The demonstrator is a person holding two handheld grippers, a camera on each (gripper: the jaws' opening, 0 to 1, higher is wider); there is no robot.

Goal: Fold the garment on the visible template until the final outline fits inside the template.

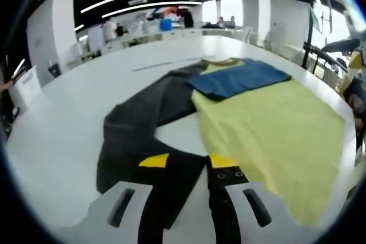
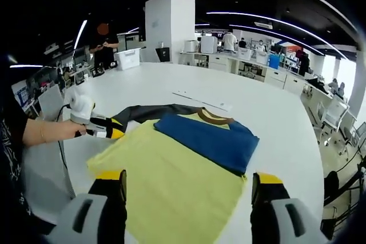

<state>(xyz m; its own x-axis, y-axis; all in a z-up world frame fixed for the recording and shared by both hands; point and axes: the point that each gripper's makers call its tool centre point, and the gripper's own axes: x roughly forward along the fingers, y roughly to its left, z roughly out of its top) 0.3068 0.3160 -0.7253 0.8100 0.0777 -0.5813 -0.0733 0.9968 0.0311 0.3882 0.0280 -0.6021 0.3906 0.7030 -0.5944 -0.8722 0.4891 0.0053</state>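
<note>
- The garment lies spread on the white surface: a yellow body, a blue panel folded across its upper part, a brown collar at the top edge, and a dark grey sleeve running off to 1 side.
- In the left gripper view the dark sleeve curves from the collar end toward the camera, and its near end lies between the 2 fingers of the left gripper.
- Those fingers stand a little apart with the dark cloth between them; whether they pinch it I cannot tell.
- In the right gripper view the left gripper is held in a person's hand at the garment's far-left edge, touching the dark sleeve beside the yellow corner.
- The right gripper has its fingers spread wide, 1 on each side of the yellow body, above the cloth and gripping nothing.
- No template outline can be made out under the garment.
- People stand at benches far behind the surface.
</note>
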